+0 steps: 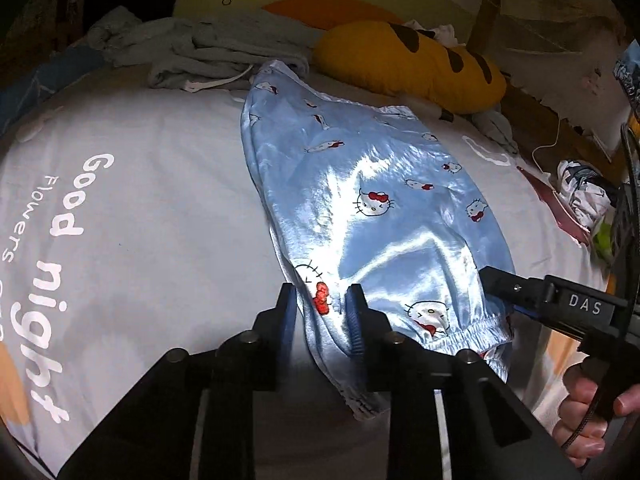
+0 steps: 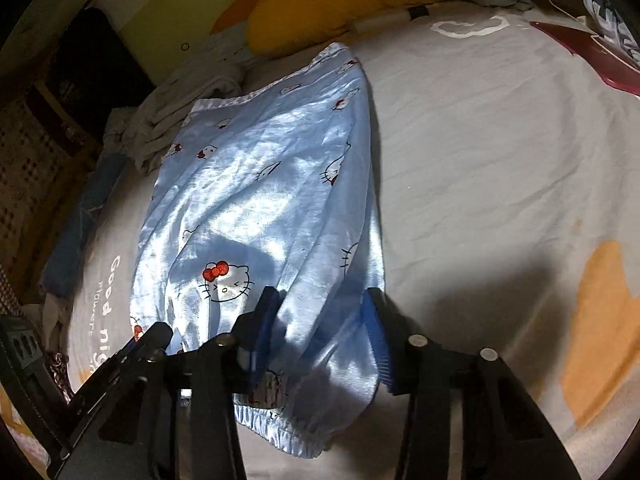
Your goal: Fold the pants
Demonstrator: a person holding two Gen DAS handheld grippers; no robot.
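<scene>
Shiny light-blue satin pants (image 1: 372, 200) with a cat print lie on the bed, waistband end nearest me, legs running away; they also show in the right wrist view (image 2: 260, 184). My left gripper (image 1: 320, 296) is open, its blue pads astride the waistband's left corner with cloth between them. My right gripper (image 2: 320, 304) is open, its jaws wide around the waistband's right side; it also shows from the side in the left wrist view (image 1: 500, 284). The elastic waistband (image 2: 288, 436) hangs below the fingers.
The bed sheet (image 1: 140, 200) is pale grey with "Good night" lettering. Grey clothes (image 1: 200, 52) are piled at the far end. A yellow plush pillow (image 1: 420, 68) lies behind the pants. A dark red item (image 2: 588, 48) and crumpled cloth (image 1: 584, 192) lie at the right.
</scene>
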